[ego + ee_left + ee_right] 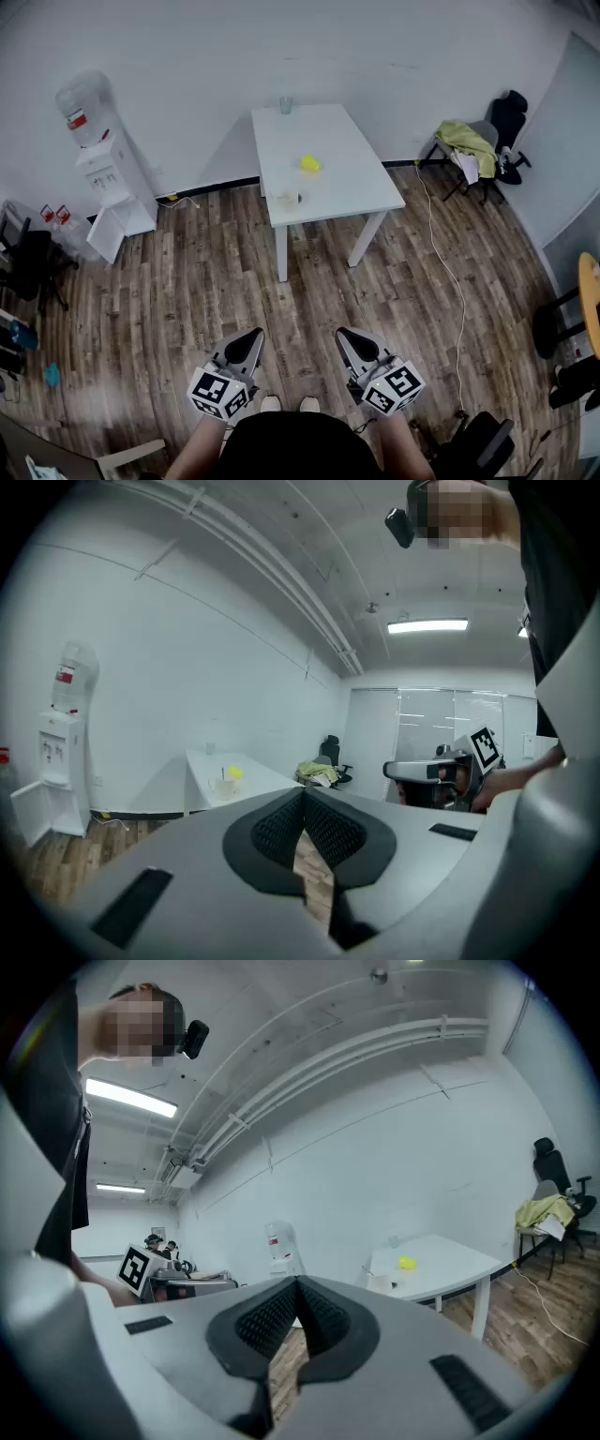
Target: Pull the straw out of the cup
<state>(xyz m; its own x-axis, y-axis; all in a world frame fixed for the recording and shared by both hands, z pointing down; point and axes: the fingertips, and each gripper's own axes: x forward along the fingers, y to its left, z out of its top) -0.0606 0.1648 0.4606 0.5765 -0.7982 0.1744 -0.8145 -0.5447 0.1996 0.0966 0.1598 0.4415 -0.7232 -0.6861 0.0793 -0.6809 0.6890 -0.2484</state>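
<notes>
A small white cup [289, 198] with a thin dark straw stands near the front edge of a white table [347, 178], far ahead of me across the wood floor. The left gripper view shows the cup [223, 787] small and distant, and it is just as small in the right gripper view [379, 1281]. My left gripper [251, 339] and right gripper [349, 337] are held low near my body, side by side, both shut with nothing between the jaws. The pads meet in the left gripper view [303, 803] and in the right gripper view [295, 1288].
A yellow object [310, 163] and a clear glass [285, 105] also sit on the table. A water dispenser [103, 155] stands at the left wall. Chairs with a yellow-green cloth [469, 145] are at the right, and a cable [450, 272] runs over the floor.
</notes>
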